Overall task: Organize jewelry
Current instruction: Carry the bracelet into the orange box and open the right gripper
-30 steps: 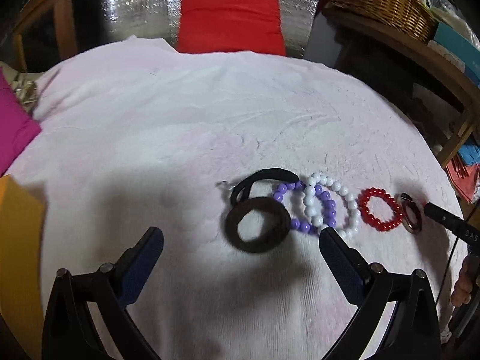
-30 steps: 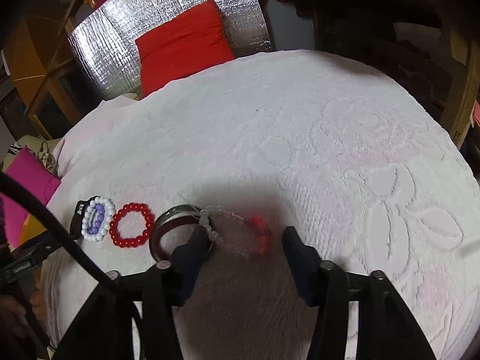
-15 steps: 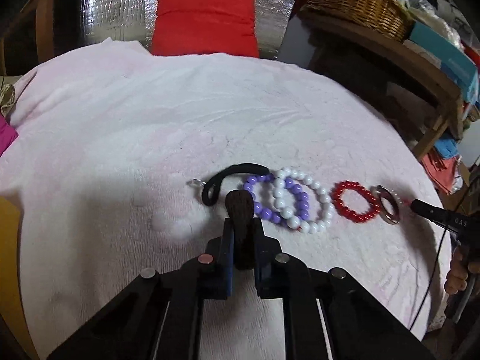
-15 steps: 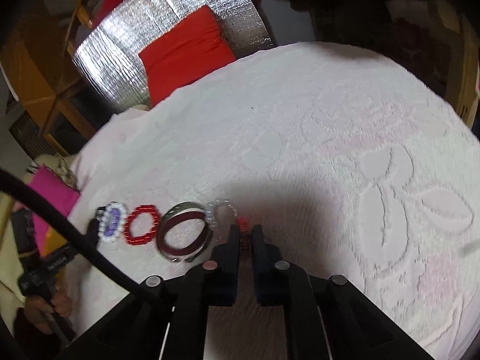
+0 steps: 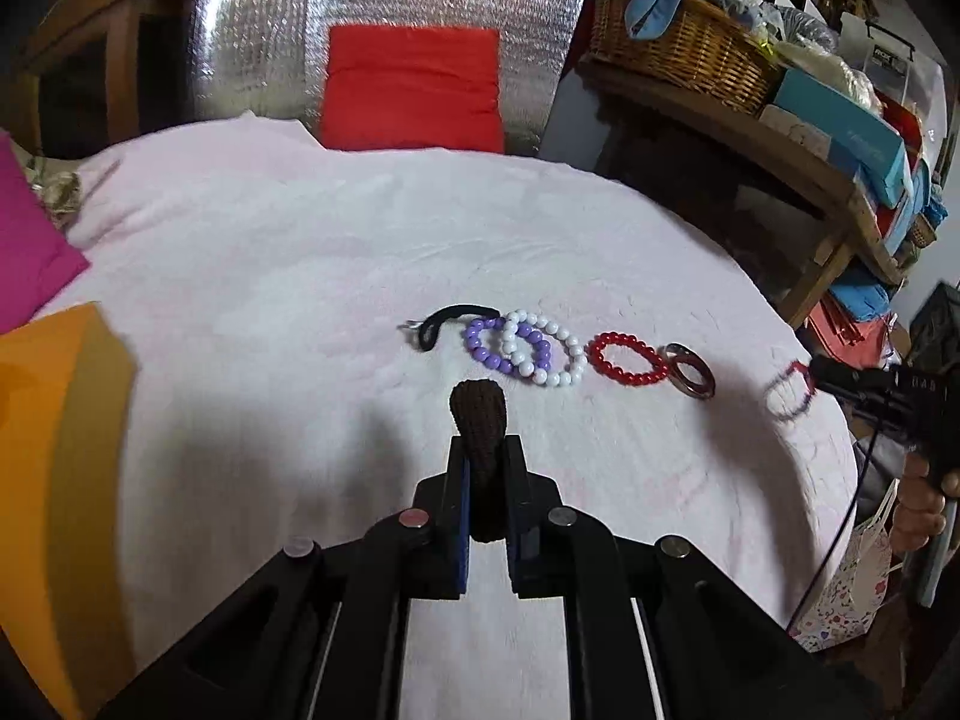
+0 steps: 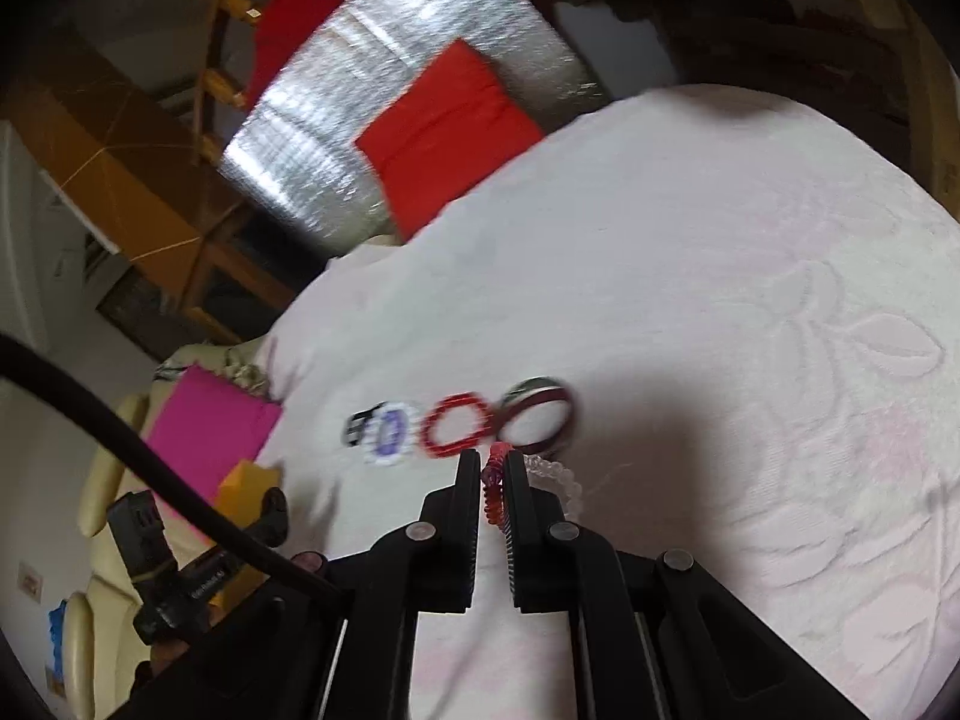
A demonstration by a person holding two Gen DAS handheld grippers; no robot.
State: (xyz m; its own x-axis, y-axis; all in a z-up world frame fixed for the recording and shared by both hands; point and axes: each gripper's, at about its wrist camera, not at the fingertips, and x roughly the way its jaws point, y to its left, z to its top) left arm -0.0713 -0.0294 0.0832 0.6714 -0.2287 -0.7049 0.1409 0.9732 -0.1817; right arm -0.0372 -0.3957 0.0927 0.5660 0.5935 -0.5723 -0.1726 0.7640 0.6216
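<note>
My left gripper (image 5: 485,447) is shut on a brown knitted band (image 5: 478,414), which it holds above the pale pink cloth (image 5: 270,276). Beyond it lie a black cord (image 5: 447,319), a purple bead bracelet (image 5: 480,343), a white bead bracelet (image 5: 567,345), a red bead bracelet (image 5: 627,358) and a dark red bangle (image 5: 690,371) in a row. My right gripper (image 6: 492,461) is shut on a clear and red bead bracelet (image 6: 493,480), lifted just in front of the bangle (image 6: 540,414). This bracelet (image 5: 789,396) is blurred in the left wrist view.
A red cushion (image 5: 414,84) leans on a silver foil panel (image 5: 264,30) at the far edge. A wicker basket (image 5: 678,48) and boxes fill a wooden shelf on the right. A magenta cushion (image 5: 30,240) and an orange object (image 5: 54,450) sit at the left.
Both grippers went from open to shut, the left on the brown band, the right on the clear and red bracelet. Both pieces have since come up off the cloth.
</note>
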